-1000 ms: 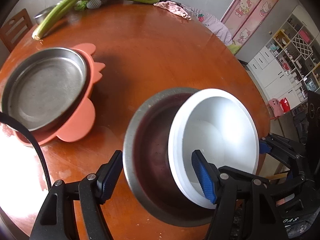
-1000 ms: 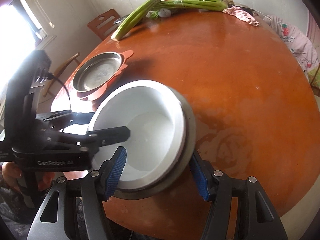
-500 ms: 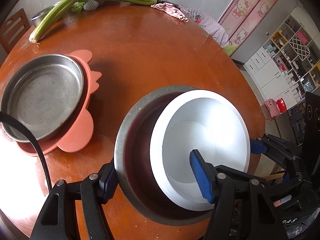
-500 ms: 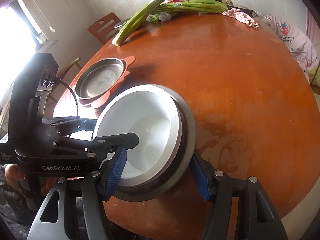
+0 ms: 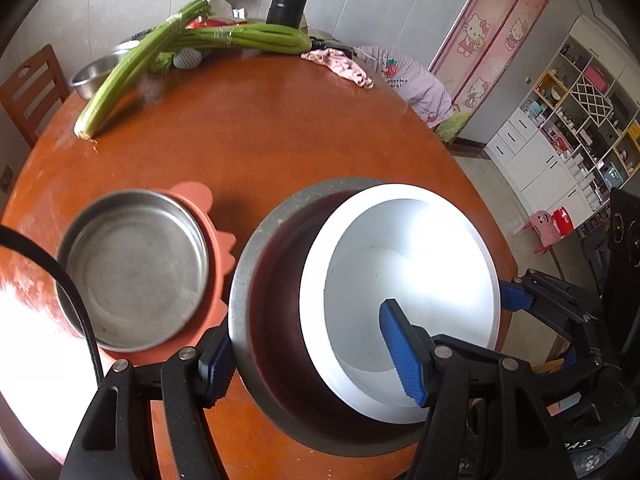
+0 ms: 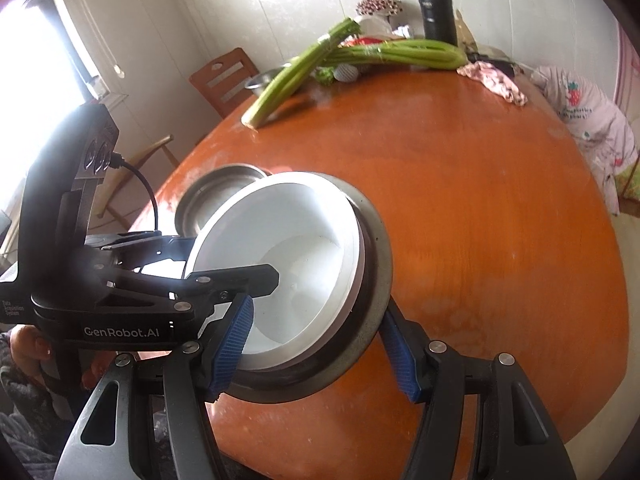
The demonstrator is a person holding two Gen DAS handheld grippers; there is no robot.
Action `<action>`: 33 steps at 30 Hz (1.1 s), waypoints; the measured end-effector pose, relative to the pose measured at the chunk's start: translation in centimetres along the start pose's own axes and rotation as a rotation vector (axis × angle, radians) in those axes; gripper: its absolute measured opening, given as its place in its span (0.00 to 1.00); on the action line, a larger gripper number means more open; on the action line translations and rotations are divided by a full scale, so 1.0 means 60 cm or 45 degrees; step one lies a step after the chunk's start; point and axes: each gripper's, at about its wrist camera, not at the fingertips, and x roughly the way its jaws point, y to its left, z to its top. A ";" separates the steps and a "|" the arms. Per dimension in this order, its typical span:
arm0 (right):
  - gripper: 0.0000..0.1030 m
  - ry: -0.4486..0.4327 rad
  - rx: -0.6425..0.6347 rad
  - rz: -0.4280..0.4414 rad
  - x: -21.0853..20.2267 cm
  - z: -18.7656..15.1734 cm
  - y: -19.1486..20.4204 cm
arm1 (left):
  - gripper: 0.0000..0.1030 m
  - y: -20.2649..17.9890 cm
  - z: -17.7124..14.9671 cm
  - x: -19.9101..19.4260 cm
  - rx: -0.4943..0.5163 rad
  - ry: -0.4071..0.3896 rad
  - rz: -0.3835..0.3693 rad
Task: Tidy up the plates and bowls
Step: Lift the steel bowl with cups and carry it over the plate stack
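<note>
A white bowl (image 5: 400,240) sits nested in a larger steel bowl (image 5: 248,280), tilted and raised off the round wooden table (image 5: 260,140). My left gripper (image 5: 308,348) is shut on the pair, one pad outside the steel rim and the other inside the white bowl. From the opposite side my right gripper (image 6: 316,332) clamps the same stack, the white bowl (image 6: 288,232) and steel bowl (image 6: 376,264), in the same way. To the left, a flat steel plate (image 5: 136,268) rests on an orange silicone plate (image 5: 216,240).
Celery stalks (image 5: 132,68), a small steel bowl (image 5: 94,74), a black bottle (image 5: 288,0) and a pink cloth (image 5: 340,66) lie along the table's far side. A wooden chair (image 6: 224,80) stands behind. The table edge (image 6: 600,360) curves close on the right.
The left gripper's outer pad closed onto the steel bowl's rim. Both grippers then rose with the nested bowls, and the table and the steel plate now look farther below.
</note>
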 end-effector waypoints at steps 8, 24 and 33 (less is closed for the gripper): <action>0.64 -0.053 -0.067 0.060 -0.013 0.048 0.044 | 0.66 0.029 0.036 -0.055 -0.005 -0.071 0.054; 0.64 0.019 -0.130 0.156 0.076 0.135 0.117 | 0.66 0.164 0.064 -0.074 -0.128 -0.072 0.118; 0.64 0.107 -0.148 0.170 0.148 0.150 0.143 | 0.66 0.230 0.059 -0.049 -0.204 -0.030 0.121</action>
